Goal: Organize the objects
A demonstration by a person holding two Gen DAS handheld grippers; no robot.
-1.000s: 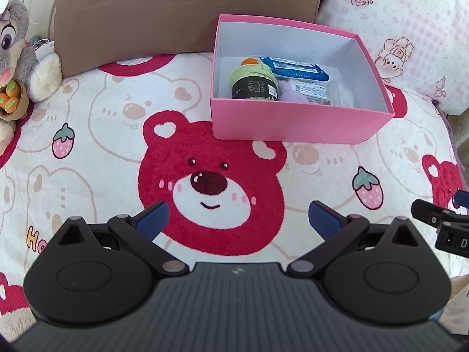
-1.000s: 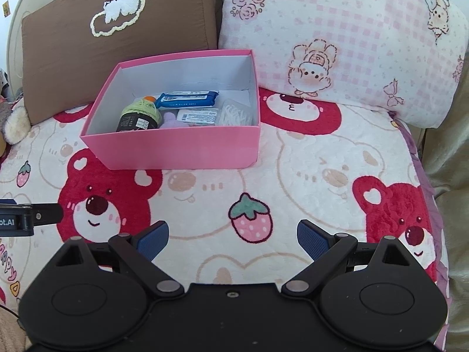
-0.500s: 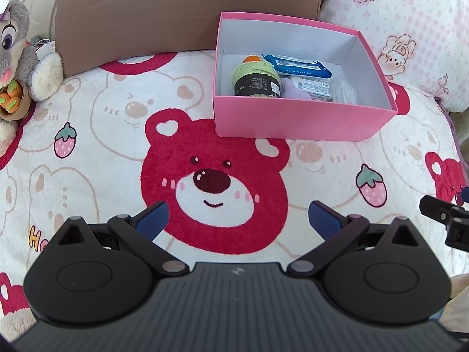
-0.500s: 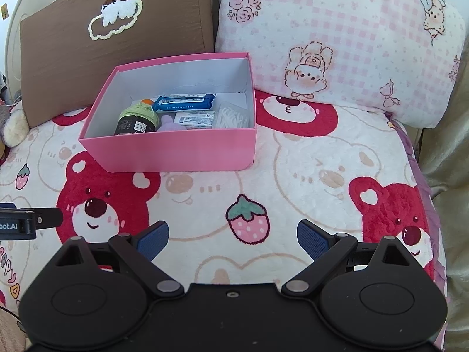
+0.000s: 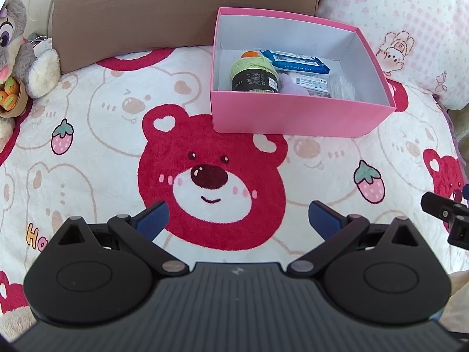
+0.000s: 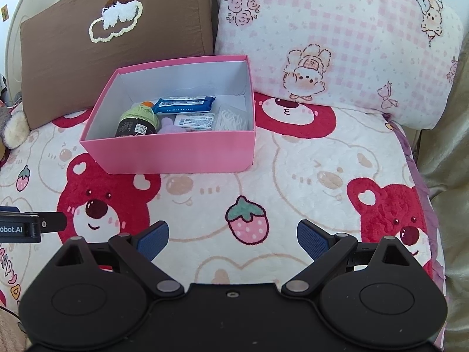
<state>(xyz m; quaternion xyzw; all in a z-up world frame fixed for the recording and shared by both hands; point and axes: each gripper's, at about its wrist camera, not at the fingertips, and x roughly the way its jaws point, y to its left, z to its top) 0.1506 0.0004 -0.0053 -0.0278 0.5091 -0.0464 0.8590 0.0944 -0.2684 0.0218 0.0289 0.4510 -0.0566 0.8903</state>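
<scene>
pink box (image 5: 293, 117) of items on blanket (image 5: 88, 146), left tongs (image 5: 238, 217) and right tongs (image 6: 233, 238) both wide, empty

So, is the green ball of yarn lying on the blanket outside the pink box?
No, the green ball of yarn lies inside the pink box, at its left end beside the blue wipes packet.

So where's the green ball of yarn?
The green yarn sits inside the pink box, at its left end in both views, beside the blue wipes packet.
</scene>
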